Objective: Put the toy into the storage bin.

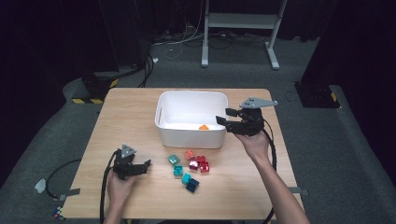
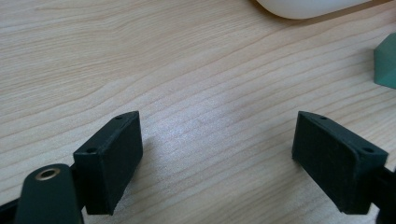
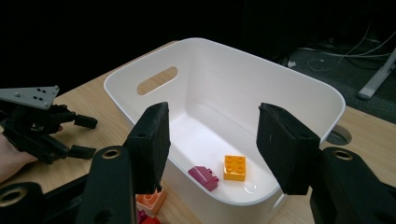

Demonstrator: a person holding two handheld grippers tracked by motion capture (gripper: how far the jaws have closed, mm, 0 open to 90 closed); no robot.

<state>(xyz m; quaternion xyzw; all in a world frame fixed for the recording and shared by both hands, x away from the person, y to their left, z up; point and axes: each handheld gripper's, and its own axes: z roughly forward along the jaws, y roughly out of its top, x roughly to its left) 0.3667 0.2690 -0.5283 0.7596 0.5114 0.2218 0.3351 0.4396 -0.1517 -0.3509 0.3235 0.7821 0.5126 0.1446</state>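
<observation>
At the lower left of the high view the left gripper point(image 1: 142, 167) rests spread and empty beside the loose bricks point(image 1: 190, 168) at centre, while farther up the right gripper point(image 1: 223, 116), released, hangs over the white bin point(image 1: 164, 116) holding an orange brick point(image 1: 204, 127)

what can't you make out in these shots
- Magenta brick in the white bin: hidden behind the bin's near wall in the high view.
- Teal block: cut off by the right edge of the left gripper view.
- Loose bricks on the table: too small in the high view to count studs.
</observation>
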